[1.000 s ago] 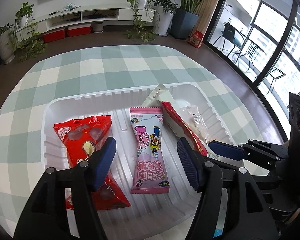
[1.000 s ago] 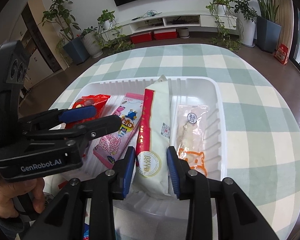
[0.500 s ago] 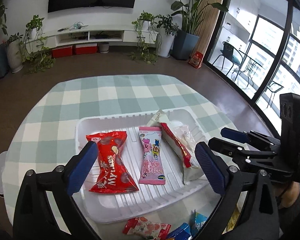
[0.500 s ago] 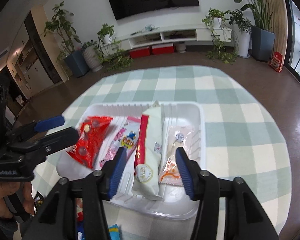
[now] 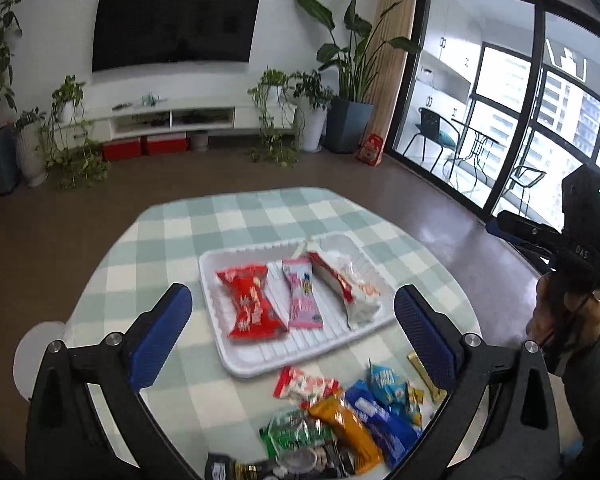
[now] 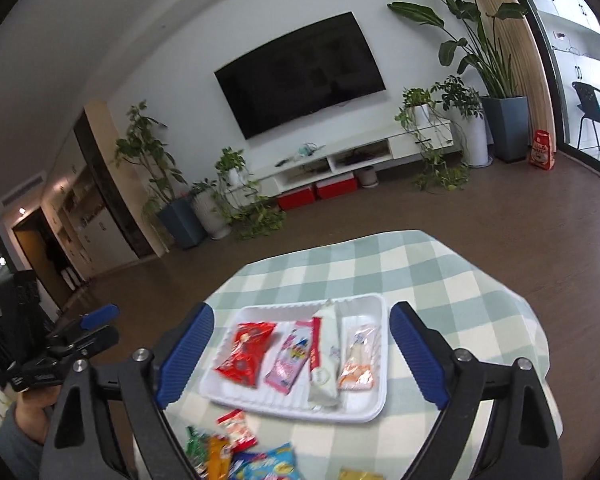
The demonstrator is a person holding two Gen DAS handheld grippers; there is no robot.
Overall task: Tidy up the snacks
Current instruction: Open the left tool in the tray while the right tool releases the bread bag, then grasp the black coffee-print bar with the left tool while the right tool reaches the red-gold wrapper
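Both grippers [image 5: 292, 332] [image 6: 300, 356] now lifted clear of white tray [image 5: 228, 356], wide open, empty; four packets placed, loose pile [image 5: 340, 424] pending.

White tray [image 5: 244, 364] on checked tablecloth [image 5: 172, 240], four packets inside.
Left gripper [image 5: 292, 332] wide open, empty, above loose snack pile [image 5: 340, 416] at near edge.

Left wrist – high, looking down | right wrist – likewise | shared: tray [image 5: 236, 360] [image 6: 364, 414]
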